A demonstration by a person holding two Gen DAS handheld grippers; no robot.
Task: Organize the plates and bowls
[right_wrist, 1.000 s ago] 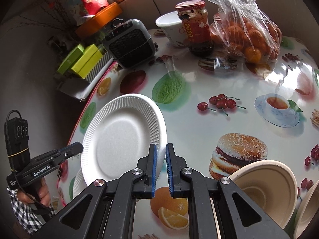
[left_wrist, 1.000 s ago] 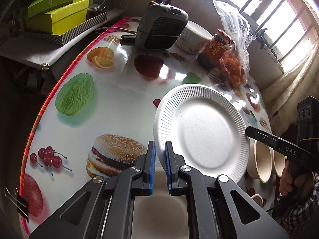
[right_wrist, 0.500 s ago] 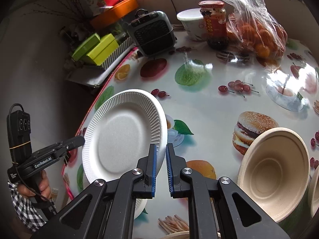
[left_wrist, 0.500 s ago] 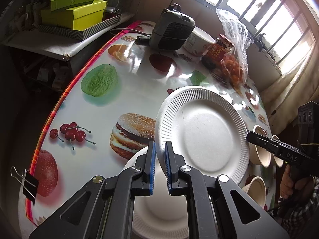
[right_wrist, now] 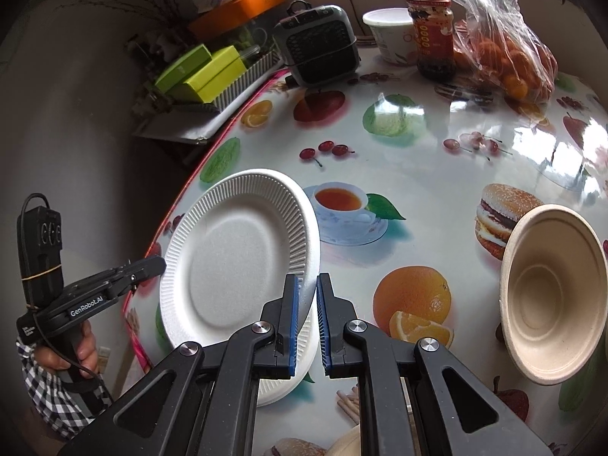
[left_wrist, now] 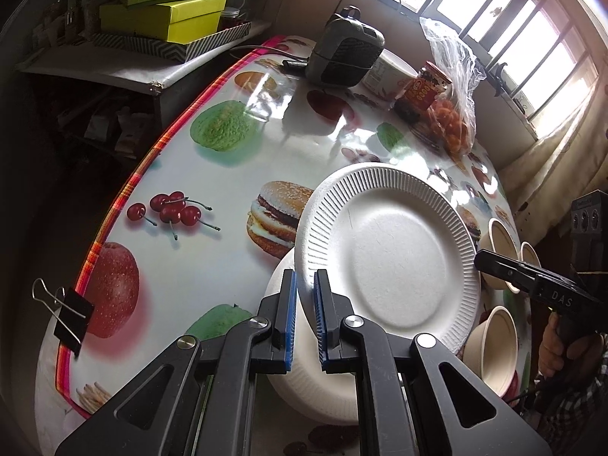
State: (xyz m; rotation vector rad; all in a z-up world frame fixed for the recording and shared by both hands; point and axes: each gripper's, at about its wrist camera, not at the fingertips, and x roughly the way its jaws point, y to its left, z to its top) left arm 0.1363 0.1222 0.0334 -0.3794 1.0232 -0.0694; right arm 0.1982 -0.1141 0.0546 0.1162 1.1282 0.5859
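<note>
Left gripper [left_wrist: 303, 317], black with blue ribbed pads, pinches the near-left rim of a white plate [left_wrist: 391, 262] in the left wrist view. That plate is round, fluted at the rim, matte and pulpy, tilted with its face toward the camera. It hangs over a stack [left_wrist: 304, 380] of like plates lying on the table [left_wrist: 212, 174]. The table is glossy, printed with fruit and burgers. At 3 o'clock the right gripper [left_wrist: 482, 260] comes in, its tip at the plate's far rim. Three tan fibre bowls [left_wrist: 497, 345] stand past it, open side up. At 12 o'clock sit a grey heater [left_wrist: 344, 57], a red-lidded jar [left_wrist: 421, 95] and a clear bag [left_wrist: 454, 114] holding oranges.

Right wrist view: the right gripper [right_wrist: 305, 317] is clamped on the plate's [right_wrist: 235, 262] right rim, pads pressed onto the thin edge. The plate faces the camera, tilted, above the stack [right_wrist: 292, 372]. At 9 o'clock the left gripper [right_wrist: 155, 266] meets the opposite rim; a hand [right_wrist: 81, 353] with a checked sleeve grips its handle. At 3 o'clock a bowl [right_wrist: 551, 311], deep and round, shows its empty inside. A white tub [right_wrist: 391, 34] stands at 12 o'clock beside the jar [right_wrist: 433, 34].
</note>
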